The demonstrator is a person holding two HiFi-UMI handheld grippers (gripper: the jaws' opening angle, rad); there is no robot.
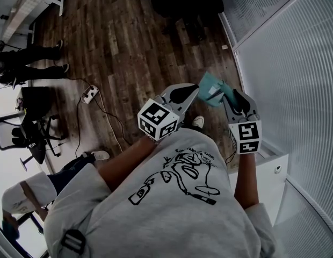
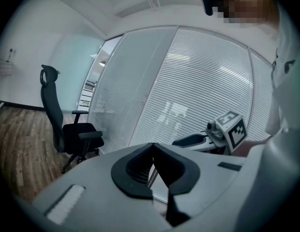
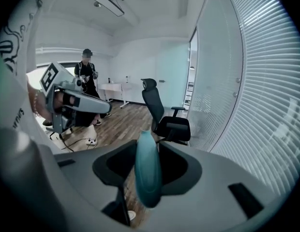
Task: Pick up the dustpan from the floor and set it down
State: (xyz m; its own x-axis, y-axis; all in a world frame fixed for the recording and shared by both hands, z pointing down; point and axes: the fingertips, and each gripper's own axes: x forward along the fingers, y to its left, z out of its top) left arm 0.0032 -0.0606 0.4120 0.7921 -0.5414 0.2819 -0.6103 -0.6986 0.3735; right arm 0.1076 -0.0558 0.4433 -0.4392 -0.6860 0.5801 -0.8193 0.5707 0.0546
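The right gripper (image 3: 149, 146) has its fingers clamped on the teal dustpan (image 1: 210, 88), which hangs in the air above the wooden floor (image 1: 129, 47). The left gripper (image 2: 153, 146) hovers just beside it, fingers together with nothing between them.

Flat, cool daylight comes through the slatted glass wall (image 3: 256, 81) right of the right tool (image 3: 148, 151), and a ceiling strip light (image 3: 102, 0) glows above it. Both tool views bulge fisheye, with black corners. The dustpan (image 3: 148, 178) between its jaws looks soft. The wooden floor (image 1: 129, 42) beyond the tools is dim.
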